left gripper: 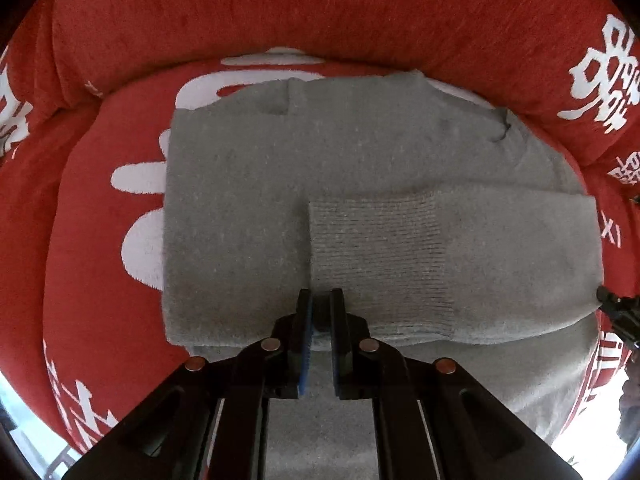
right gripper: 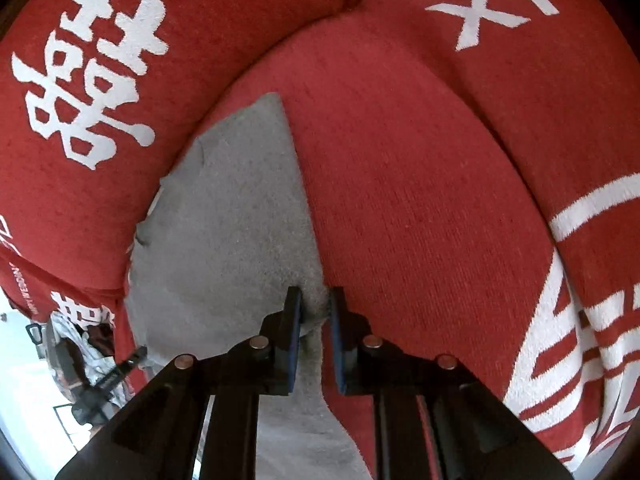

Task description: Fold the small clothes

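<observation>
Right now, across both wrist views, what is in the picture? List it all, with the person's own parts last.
Grey knit sweater: one, grey, lying flat on the seat cushion, a ribbed-cuff sleeve folded across its body.
Red sofa cover: one, red with white characters and letters, over seat, backrest and armrest.
Left tool: one, black with blue pads, narrowly parted at the cuff's near edge; whether it grips cannot be told.
Right tool: one, black with blue pads, closed on the sweater's right edge.
</observation>
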`<act>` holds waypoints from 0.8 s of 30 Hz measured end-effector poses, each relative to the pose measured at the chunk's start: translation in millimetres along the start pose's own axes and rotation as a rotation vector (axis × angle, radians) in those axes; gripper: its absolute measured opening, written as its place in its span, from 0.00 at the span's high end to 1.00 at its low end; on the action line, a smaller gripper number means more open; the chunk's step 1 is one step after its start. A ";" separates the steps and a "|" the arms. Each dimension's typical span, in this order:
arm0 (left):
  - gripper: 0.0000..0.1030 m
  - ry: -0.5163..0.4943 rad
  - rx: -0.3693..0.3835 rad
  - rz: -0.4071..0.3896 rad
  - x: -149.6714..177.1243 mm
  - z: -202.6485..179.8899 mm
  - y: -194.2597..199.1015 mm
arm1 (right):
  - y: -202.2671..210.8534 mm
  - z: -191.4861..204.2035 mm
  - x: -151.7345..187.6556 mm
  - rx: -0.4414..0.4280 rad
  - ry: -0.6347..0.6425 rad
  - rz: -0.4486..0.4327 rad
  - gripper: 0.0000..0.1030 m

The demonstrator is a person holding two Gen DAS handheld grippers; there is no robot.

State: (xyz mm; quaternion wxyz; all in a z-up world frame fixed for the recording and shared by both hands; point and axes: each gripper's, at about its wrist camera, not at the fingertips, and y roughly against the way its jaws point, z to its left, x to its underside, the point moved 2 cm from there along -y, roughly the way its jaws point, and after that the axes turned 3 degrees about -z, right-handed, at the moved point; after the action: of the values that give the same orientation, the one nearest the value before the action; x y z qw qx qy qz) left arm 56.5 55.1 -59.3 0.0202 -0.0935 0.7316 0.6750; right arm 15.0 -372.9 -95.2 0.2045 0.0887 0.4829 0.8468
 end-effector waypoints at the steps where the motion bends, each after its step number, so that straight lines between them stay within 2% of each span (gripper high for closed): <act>1: 0.91 0.001 -0.002 0.005 0.3 1.0 1.3 | 1.2 0.4 1.0 0.013 -0.003 -0.002 0.83; 4: 0.91 -0.006 -0.033 0.016 2.0 3.4 8.6 | 8.1 4.9 7.5 0.067 0.006 -0.014 0.79; 8: 0.91 -0.022 -0.044 0.032 5.3 2.4 16.7 | 20.7 14.1 22.1 0.156 0.055 -0.023 0.79; 16: 0.91 -0.061 -0.051 0.055 22.6 -10.2 31.8 | 30.5 41.2 54.3 0.186 0.128 0.011 0.78; 20: 0.91 -0.097 -0.063 0.059 32.2 -17.1 37.0 | 21.6 57.3 67.8 0.189 0.157 0.041 0.74; 24: 0.91 -0.091 -0.058 0.070 36.6 -16.5 38.8 | 11.7 70.4 78.1 0.183 0.169 0.063 0.72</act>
State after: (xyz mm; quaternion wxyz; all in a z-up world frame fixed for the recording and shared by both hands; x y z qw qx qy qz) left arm 15.7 37.5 -25.4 0.0271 -0.0374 0.7127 0.7000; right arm -33.9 -289.4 -52.4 0.1273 0.0506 0.5705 0.8098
